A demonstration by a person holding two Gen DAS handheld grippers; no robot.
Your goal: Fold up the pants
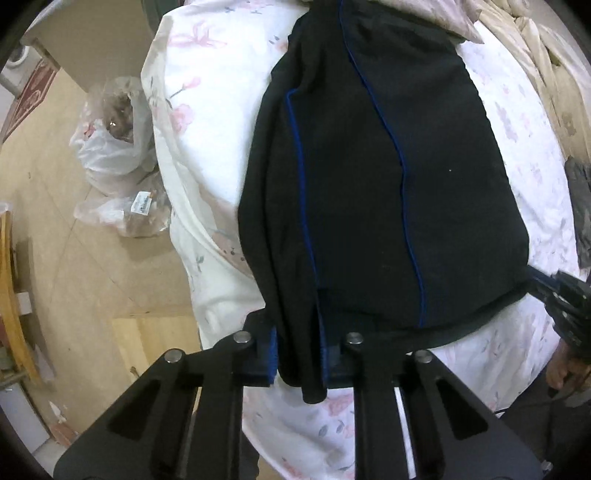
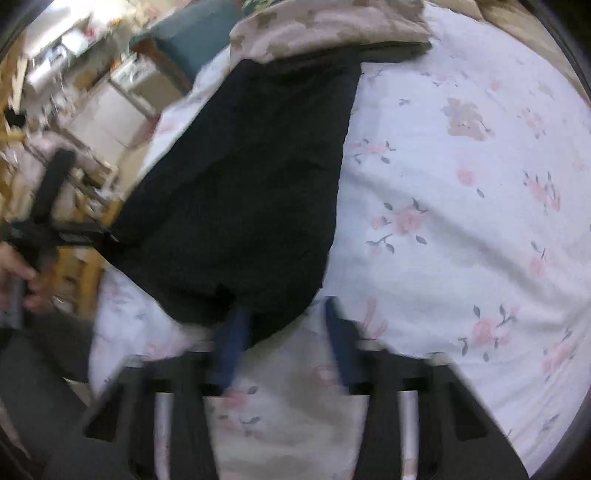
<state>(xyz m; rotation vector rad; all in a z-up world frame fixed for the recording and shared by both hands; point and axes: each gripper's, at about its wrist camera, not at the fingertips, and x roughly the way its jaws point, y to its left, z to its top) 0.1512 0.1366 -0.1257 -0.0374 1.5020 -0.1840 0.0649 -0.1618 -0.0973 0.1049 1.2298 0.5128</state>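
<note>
Black pants with thin blue piping [image 1: 369,177] lie lengthwise on a bed with a white floral sheet [image 1: 207,147]. My left gripper [image 1: 301,354] has its blue-padded fingers closed around the near left corner of the pants. In the right wrist view the pants [image 2: 243,192] stretch away from me. My right gripper [image 2: 288,343] is open, its left pad touching the near corner of the pants and its right pad over bare sheet [image 2: 461,184]. The right gripper also shows at the right edge of the left wrist view [image 1: 565,299].
A beige patterned blanket [image 2: 325,26] covers the far end of the pants. Plastic bags [image 1: 110,147] lie on the tiled floor left of the bed. A wooden chair [image 1: 11,295] stands at the far left. Furniture clutters the room beyond [image 2: 110,92].
</note>
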